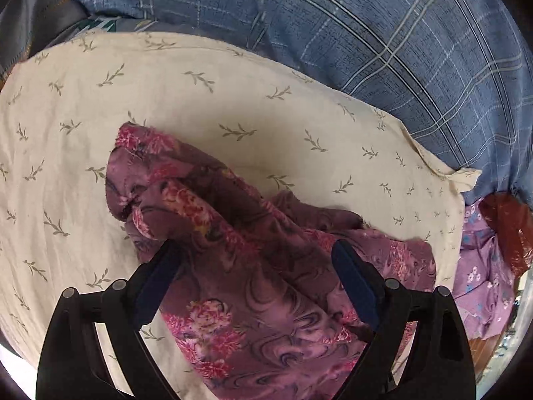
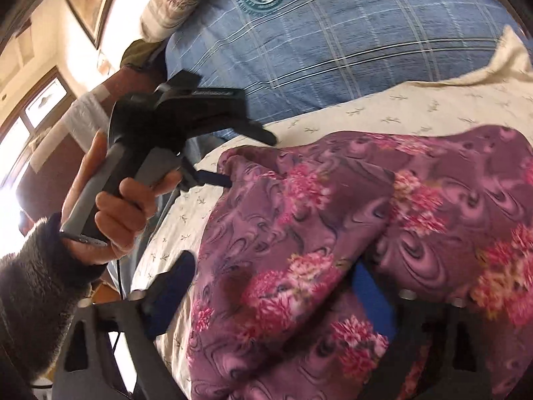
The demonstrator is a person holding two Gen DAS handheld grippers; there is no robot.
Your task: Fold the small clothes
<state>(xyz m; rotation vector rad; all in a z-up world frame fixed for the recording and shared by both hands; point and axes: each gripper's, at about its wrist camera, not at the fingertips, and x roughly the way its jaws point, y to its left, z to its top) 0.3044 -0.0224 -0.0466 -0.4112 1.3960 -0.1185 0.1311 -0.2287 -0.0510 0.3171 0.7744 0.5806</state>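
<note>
Floral purple garment (image 1: 253,286), rumpled and only loosely gathered, lies on the cream leaf-print sheet (image 1: 200,106), nearest the cameras and running under both tools. In the left wrist view the left gripper (image 1: 256,250) points steeply down over it with jaws wide; the dark-blue pads stand to either side of a raised ridge of cloth and press on nothing. In the right wrist view the right gripper (image 2: 276,266) has its left finger clear over the sheet, while its right pad is half buried under a fold; whether that pad pinches cloth I cannot tell, though the jaws stand fairly wide.

To do this step well, I judge each tool should take a single layer at an edge or corner, not the bunched middle, then pull apart to flatten before folding.

The garment's long axis seems to run from the near right toward the far left in the left wrist view, ending at a frayed corner (image 1: 133,140). Beyond lies a blue plaid quilt (image 1: 383,33), with a lilac flowered cloth (image 1: 483,266) off to the right.
</note>
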